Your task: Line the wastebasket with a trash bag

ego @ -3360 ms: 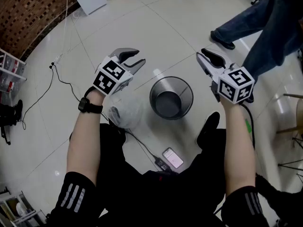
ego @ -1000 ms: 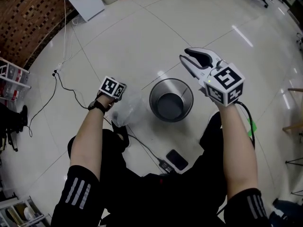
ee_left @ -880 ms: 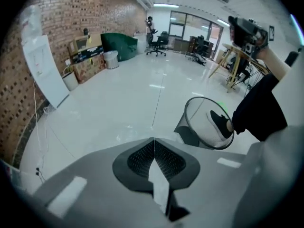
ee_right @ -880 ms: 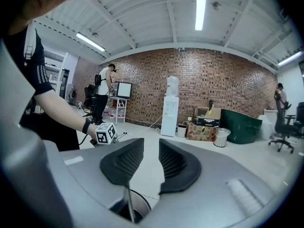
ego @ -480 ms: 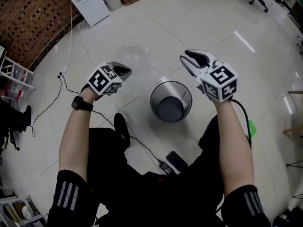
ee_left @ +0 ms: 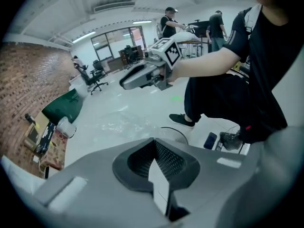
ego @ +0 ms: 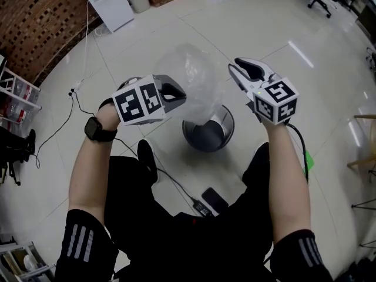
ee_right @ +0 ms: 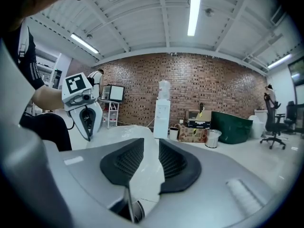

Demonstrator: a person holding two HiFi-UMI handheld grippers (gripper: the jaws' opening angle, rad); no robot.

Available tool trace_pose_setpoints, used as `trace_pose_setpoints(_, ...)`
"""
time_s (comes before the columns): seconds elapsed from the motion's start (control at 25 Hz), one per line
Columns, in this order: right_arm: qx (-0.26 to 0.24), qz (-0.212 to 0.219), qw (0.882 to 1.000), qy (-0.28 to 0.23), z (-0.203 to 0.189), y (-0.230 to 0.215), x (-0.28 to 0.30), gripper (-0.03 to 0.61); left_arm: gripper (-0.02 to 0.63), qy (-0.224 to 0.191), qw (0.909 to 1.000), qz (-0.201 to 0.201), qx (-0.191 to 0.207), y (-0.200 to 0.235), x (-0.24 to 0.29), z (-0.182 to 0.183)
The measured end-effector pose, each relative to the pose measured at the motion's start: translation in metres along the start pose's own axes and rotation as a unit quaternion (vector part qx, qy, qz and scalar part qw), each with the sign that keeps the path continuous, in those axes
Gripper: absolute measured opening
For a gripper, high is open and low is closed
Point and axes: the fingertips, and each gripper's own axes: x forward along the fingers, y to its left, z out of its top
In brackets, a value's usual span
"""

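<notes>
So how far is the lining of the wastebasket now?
Done: the trash bag is up in the air, above the wastebasket. In hand: the left gripper is shut on the bag; the right gripper is open beside it. Left: opening the bag, putting it inside the bare wastebasket, folding its edge over the rim.

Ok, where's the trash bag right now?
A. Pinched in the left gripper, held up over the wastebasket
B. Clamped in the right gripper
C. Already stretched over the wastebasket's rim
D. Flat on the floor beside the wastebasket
A: the clear trash bag billows from the shut jaws of the left gripper over the wastebasket, while the right gripper has its jaws apart and not on the bag.
</notes>
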Motion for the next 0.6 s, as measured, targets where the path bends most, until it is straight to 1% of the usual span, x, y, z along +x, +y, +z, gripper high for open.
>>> trace_pose_setpoints(0.08,0.003,-0.006,1.000,-0.003,0.001,-0.004,-0.002,0.112,-0.005,0.018,0.9991,-0.031,0.023,-0.015,0.005,0.004)
trace_pose_setpoints(0.2,0.005,-0.010,1.000,-0.004,0.002,-0.008,-0.005,0.112,-0.005,0.036,0.9954,-0.072,0.052,-0.036,0.015,0.013)
trace_pose_setpoints(0.36,0.000,-0.003,1.000,-0.001,0.001,-0.003,-0.002,0.112,-0.005,0.046,0.9890,-0.122,0.070,-0.060,0.043,0.017)
trace_pose_setpoints(0.48,-0.003,0.004,1.000,0.006,-0.001,0.002,0.002,0.112,-0.005,0.061,0.9819,-0.159,0.083,-0.085,0.072,0.012)
trace_pose_setpoints(0.6,0.003,0.015,1.000,0.018,-0.007,0.005,0.006,0.112,-0.005,0.069,0.9770,-0.178,0.094,-0.107,0.102,0.007)
